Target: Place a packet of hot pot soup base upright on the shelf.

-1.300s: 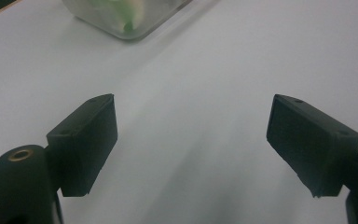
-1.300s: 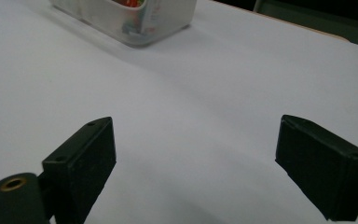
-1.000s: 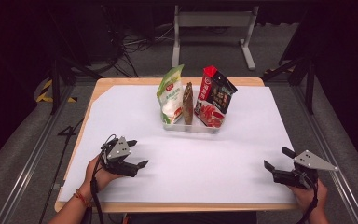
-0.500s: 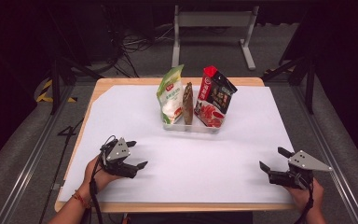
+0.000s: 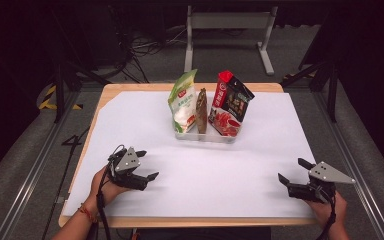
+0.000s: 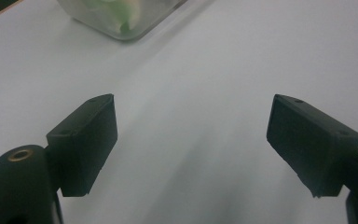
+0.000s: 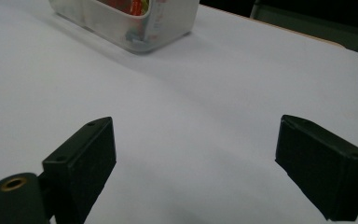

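Centrally, clear tray [image 5: 205,136] of snack packets [image 5: 182,102] on bench [image 5: 130,89], left gripper [image 5: 144,165] near-left of tray, jaws apart, empty, right gripper [image 5: 292,172] near-right, likewise spread, both well apart from it

A clear plastic bin [image 5: 205,135] stands well ahead of both claws, farther up the white-covered bench [image 5: 145,107], roughly midway between the left claw [image 5: 147,165] and the right claw [image 5: 290,172]. Upright in it stand a green-and-white pouch [image 5: 182,102] on the left claw's side, a thin brown packet [image 5: 202,110] in the middle, and a red-and-black bag [image 5: 229,105], tilted, on the right claw's side. Both claws stand wide apart, holding nothing.
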The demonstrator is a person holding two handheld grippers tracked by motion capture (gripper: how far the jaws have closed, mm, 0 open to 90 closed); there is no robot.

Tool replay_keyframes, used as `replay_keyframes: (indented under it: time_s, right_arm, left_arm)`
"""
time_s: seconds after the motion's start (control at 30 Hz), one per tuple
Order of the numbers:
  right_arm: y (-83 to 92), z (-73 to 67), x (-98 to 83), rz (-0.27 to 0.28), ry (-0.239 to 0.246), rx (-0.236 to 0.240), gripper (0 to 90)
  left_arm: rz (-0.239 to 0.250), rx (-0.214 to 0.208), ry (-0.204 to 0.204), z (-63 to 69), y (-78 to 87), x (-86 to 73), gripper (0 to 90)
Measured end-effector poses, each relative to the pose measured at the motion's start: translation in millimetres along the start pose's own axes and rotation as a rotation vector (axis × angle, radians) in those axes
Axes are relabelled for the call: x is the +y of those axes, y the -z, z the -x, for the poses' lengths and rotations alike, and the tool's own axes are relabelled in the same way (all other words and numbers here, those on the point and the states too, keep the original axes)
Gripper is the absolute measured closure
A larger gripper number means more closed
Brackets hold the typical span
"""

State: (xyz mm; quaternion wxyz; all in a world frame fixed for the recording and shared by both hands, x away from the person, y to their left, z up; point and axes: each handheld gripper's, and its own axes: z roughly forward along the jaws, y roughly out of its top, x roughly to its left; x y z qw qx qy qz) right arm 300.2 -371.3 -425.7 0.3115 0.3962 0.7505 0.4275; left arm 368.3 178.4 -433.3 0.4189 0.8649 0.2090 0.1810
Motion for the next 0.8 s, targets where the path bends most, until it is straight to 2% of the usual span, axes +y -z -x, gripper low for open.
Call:
replay_keyframes:
  time_s: [0.27,0.47,0.8]
  right_arm:
    - [-1.8,-2.1,0.2,-0.009,0.006,0.002,12.6]
    - [-3.6,-4.8,-0.7,-0.018,0.034,-0.013,12.6]
    - [-2.2,-4.0,-0.6,-0.022,0.029,-0.017,12.6]
  left_arm:
    - [0.002,0.001,0.001,-0.3,0.2,-0.3,17.0]
    - [0.003,0.002,0.003,-1.1,0.2,-0.3,17.0]
    - [0.005,-0.008,0.005,-2.1,-3.0,1.5,17.0]
